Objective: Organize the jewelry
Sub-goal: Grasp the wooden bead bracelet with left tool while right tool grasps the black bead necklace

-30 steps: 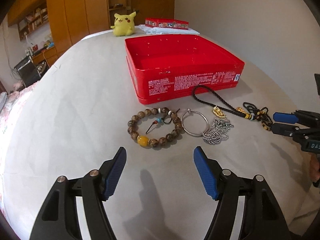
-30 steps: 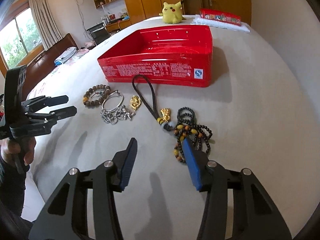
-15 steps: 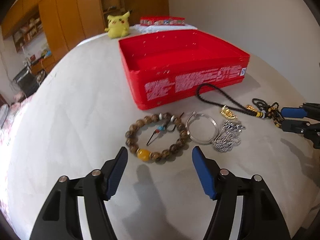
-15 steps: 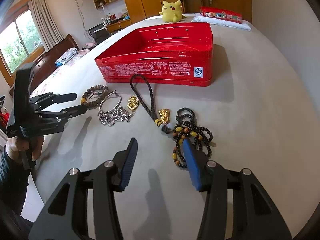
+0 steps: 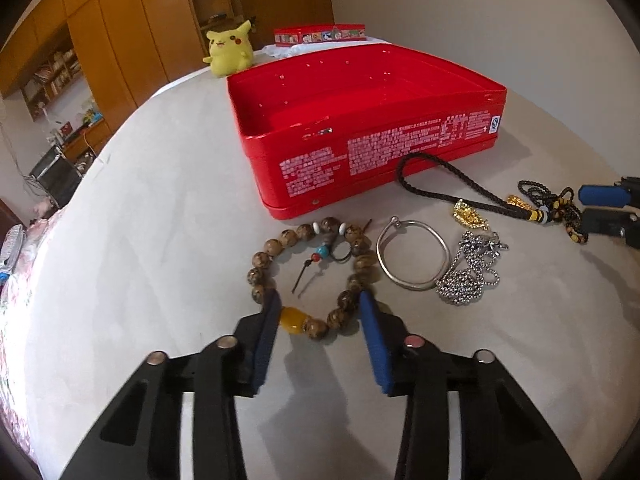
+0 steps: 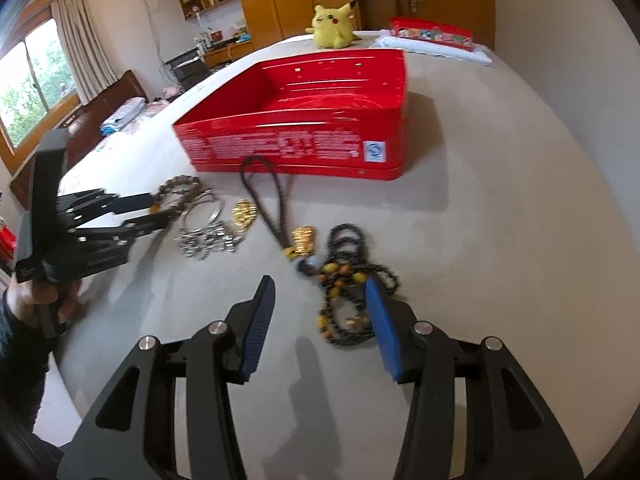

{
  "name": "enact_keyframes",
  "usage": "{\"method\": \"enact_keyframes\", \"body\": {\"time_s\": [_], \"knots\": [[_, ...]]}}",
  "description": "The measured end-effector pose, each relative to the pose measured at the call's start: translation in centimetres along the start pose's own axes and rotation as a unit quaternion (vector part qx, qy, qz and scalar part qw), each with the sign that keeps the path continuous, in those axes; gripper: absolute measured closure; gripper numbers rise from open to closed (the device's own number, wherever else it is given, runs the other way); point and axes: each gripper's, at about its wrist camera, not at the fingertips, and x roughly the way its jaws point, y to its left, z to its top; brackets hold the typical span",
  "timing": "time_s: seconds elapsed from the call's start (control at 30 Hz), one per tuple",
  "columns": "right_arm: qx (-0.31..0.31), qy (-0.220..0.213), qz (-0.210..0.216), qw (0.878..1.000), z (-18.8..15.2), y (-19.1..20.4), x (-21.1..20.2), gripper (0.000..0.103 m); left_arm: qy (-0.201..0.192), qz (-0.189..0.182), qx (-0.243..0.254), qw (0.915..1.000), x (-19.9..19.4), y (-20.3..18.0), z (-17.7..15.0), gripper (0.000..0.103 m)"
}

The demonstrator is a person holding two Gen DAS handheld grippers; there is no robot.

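An open red tin (image 5: 360,128) sits on the grey table, also in the right wrist view (image 6: 320,120). In front of it lie a wooden bead bracelet (image 5: 316,276), a silver bangle (image 5: 412,256), a silver chain (image 5: 472,276), a gold pendant (image 5: 468,216) on a black cord (image 5: 436,184), and a black bead necklace (image 6: 352,292). My left gripper (image 5: 320,312) is open, its fingers straddling the bracelet's near side by the amber bead. My right gripper (image 6: 320,300) is open around the near part of the black necklace.
A yellow plush toy (image 5: 230,50) and a small red box (image 5: 320,35) on a white cloth stand at the table's far end. Wooden cabinets and a bed are beyond the table's left edge.
Both grippers have moved forward and down. The left one's fingers now reach the wooden bracelet and stand closer together. The right one now reaches the black necklace.
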Motion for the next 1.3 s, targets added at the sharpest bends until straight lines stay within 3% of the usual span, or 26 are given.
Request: {"method": "enact_keyframes", "body": {"time_s": [0.23, 0.4, 0.77, 0.97, 1.2, 1.3], "knots": [[-0.009, 0.031, -0.024, 0.999, -0.7, -0.8, 2.1, 0.056, 0.001, -0.005, -0.012, 0.9999, -0.4, 0.4, -0.2, 0.073], [-0.012, 0.035, -0.037, 0.999, -0.9, -1.4, 1.9, 0.088, 0.004, -0.016, -0.015, 0.9998, -1.2, 0.2, -0.8, 0.076], [-0.004, 0.036, -0.021, 0.999, -1.5, -1.4, 0.3, 0.092, 0.014, -0.038, -0.021, 0.999, -3.7, -0.4, -3.1, 0.079], [-0.008, 0.037, -0.017, 0.999, -1.7, -1.1, -0.2, 0.088, 0.012, -0.042, -0.023, 0.9988, -4.4, -0.5, -3.7, 0.075], [-0.023, 0.01, -0.039, 0.999, -1.0, -1.3, -1.1, 0.049, -0.003, -0.038, -0.013, 0.9992, -5.1, -0.7, -3.1, 0.07], [-0.027, 0.022, -0.039, 0.999, -0.9, -1.5, 0.0, 0.049, -0.002, -0.04, 0.004, 0.9992, -4.9, -1.7, -2.9, 0.069]]}}
